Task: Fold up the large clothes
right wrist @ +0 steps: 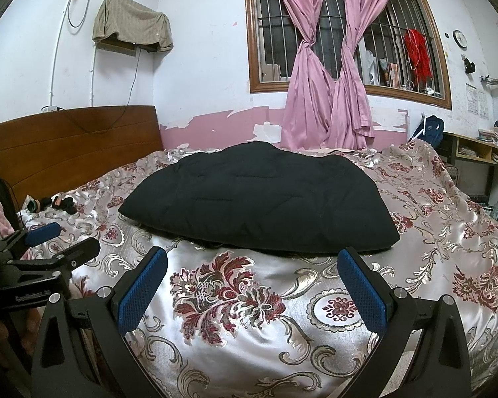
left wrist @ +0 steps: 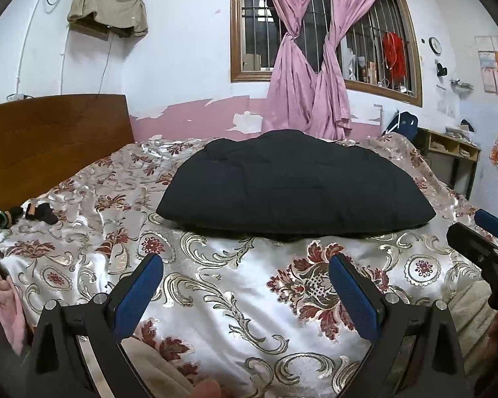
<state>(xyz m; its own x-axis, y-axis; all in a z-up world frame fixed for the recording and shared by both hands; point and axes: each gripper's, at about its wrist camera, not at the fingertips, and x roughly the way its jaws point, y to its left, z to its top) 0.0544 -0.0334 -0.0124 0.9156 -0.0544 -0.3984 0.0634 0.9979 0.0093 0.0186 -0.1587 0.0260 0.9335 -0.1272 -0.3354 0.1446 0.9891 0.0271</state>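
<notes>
A black padded garment (left wrist: 292, 185) lies folded into a thick bundle on the middle of the floral bed cover (left wrist: 215, 298); it also shows in the right wrist view (right wrist: 259, 202). My left gripper (left wrist: 245, 265) is open and empty, held over the cover just short of the garment's near edge. My right gripper (right wrist: 252, 260) is open and empty, also just short of the near edge. The right gripper shows at the right edge of the left wrist view (left wrist: 481, 238), and the left gripper at the left edge of the right wrist view (right wrist: 56, 242).
A wooden headboard (left wrist: 49, 142) stands at the left. Small dark items (left wrist: 40, 214) lie on the cover near it. Pink curtains (left wrist: 315, 66) hang at a barred window behind the bed. A desk with shelves (left wrist: 451, 147) stands at the far right.
</notes>
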